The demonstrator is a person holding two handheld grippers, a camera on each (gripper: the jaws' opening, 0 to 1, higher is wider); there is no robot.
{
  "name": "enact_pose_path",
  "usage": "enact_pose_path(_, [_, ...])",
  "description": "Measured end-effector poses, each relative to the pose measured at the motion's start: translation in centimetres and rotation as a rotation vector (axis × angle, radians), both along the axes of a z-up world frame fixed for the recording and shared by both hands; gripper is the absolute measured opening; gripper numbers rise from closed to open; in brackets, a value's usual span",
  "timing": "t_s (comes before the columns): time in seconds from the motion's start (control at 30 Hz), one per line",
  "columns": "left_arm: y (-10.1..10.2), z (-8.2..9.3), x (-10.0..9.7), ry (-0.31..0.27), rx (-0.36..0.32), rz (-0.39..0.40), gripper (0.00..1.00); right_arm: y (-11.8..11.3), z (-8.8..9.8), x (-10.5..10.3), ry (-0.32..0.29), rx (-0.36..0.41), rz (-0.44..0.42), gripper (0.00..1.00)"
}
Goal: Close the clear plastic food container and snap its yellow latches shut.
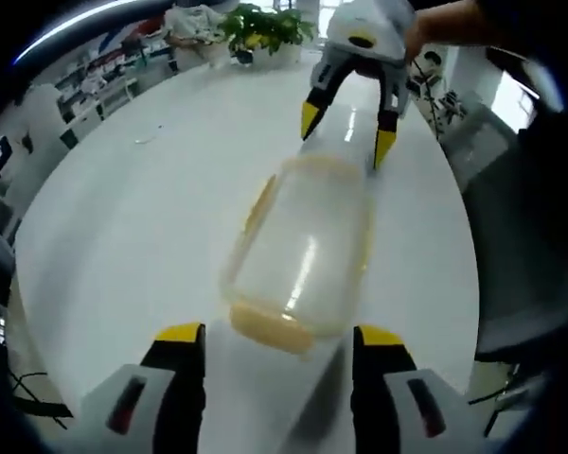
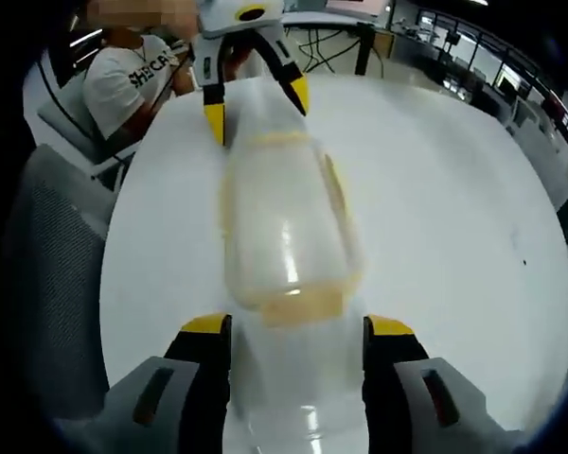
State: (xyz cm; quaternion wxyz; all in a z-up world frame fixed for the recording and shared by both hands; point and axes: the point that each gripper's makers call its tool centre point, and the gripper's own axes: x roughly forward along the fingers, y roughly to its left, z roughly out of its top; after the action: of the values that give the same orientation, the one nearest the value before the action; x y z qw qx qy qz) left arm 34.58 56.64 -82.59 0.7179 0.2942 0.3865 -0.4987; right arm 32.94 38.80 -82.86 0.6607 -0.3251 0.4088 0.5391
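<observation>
A clear plastic food container with yellow latches lies on the white table, blurred. One yellow latch is at its near end, just between the tips of my left gripper, which is open and wider than the container. My right gripper comes in from the far end, open, with its yellow tips at the container's far corners. In the right gripper view the container shows an end latch in front of my open right gripper. The left gripper stands open at the far end. Whether the latches are snapped I cannot tell.
A grey mesh chair stands beside the table's edge, and a seated person in a white shirt is behind it. A potted plant sits at the table's far end. Another chair is at the right edge.
</observation>
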Motion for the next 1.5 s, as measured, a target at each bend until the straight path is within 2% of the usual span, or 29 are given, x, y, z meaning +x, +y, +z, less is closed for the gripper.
enact_pose_path(0.3, [0.2, -0.6, 0.6, -0.016, 0.06, -0.092, 0.53, 0.2, -1.0, 0.0, -0.01, -0.06, 0.075, 0.51])
enact_pose_path(0.4, [0.3, -0.9, 0.7, -0.023, 0.1, -0.138, 0.5, 0.1, -1.3, 0.3, -0.023, -0.089, 0.11, 0.5])
enact_pose_path(0.53, [0.2, -1.1, 0.8, -0.024, 0.12, -0.177, 0.47, 0.2, -1.5, 0.5, 0.001, -0.091, 0.106, 0.47])
enact_pose_path(0.63, [-0.2, -1.1, 0.6, -0.018, 0.121, -0.215, 0.46, 0.3, -1.6, 0.1, 0.028, -0.095, 0.11, 0.42])
enact_pose_path(0.87, [-0.6, -2.0, -0.2, -0.018, 0.183, -0.324, 0.37, 0.5, -2.1, 0.5, 0.01, -0.147, 0.16, 0.38])
enact_pose_path(1.07, [-0.7, -1.9, -0.1, 0.0, 0.166, -0.315, 0.34, 0.5, -2.3, 0.4, 0.004, -0.209, 0.214, 0.38])
enact_pose_path(1.2, [-1.4, -2.2, -0.7, 0.06, 0.119, -0.26, 0.34, 0.6, -2.5, 0.5, 0.021, -0.277, 0.242, 0.4])
enact_pose_path(1.27, [-1.4, -2.2, -0.4, 0.047, 0.149, -0.288, 0.34, 0.5, -2.5, 0.5, 0.015, -0.317, 0.274, 0.41])
enact_pose_path(1.3, [-1.3, -2.3, -0.4, 0.045, 0.169, -0.293, 0.34, 0.6, -2.6, 0.6, 0.018, -0.325, 0.257, 0.41])
enact_pose_path(1.5, [-1.3, -2.2, -0.5, 0.049, 0.165, -0.27, 0.35, 0.4, -2.6, 0.6, 0.013, -0.297, 0.289, 0.42])
